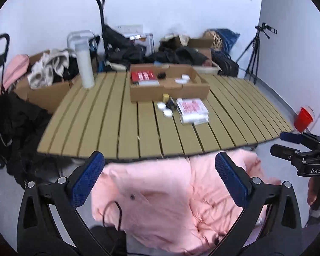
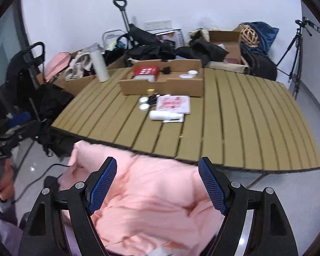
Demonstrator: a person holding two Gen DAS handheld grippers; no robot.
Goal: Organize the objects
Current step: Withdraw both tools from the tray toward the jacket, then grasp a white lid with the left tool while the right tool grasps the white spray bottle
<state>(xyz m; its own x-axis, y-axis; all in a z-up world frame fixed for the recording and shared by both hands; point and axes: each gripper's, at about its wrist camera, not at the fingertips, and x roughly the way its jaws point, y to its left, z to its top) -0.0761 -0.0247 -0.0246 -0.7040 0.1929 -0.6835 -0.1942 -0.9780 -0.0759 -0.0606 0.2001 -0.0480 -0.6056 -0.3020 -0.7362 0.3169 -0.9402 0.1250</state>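
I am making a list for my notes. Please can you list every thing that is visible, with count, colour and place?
slatted table: one, tan, centre
cardboard tray: one, brown, far part of table
red and white boxes: count unclear, inside tray, left
small round jars: two or more, white, on table before tray; more in tray
flat packet: one, white with pink print, before tray
white tube: one, beside packet
tall cylinder: one, white, far left table edge
tripod: one, black, right by wall
red cup: one, right of table
pink garment: one, below near table edge
left gripper: jaws open, empty
right gripper: jaws open, empty
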